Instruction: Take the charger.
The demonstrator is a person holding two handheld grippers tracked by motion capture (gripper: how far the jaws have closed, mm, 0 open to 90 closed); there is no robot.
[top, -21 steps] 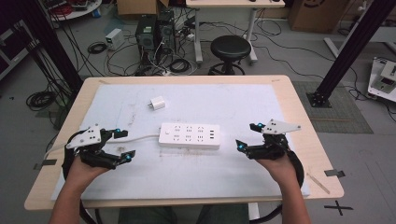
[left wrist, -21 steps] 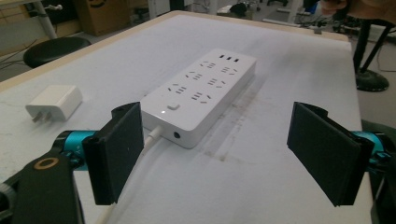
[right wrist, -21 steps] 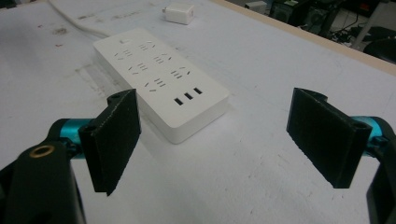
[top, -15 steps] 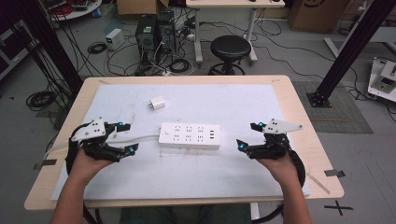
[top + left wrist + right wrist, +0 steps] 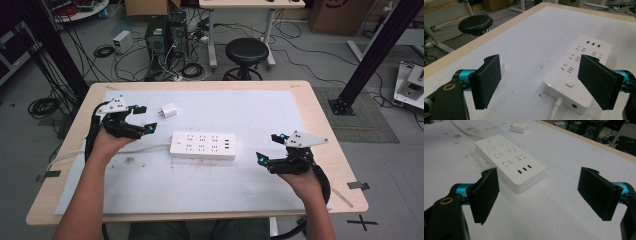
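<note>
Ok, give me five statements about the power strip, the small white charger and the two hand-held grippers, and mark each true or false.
1. The left hand-held gripper is shut on the small white charger. False: its jaws are open and hold nothing; the charger lies apart on the table.
2. The power strip lies flat between the two hand-held grippers. True.
3. The right hand-held gripper is open and holds nothing. True.
4. The charger is plugged into the power strip. False: it lies on the white mat, beyond the strip.
5. A white cord runs from the strip's left end. True.
</note>
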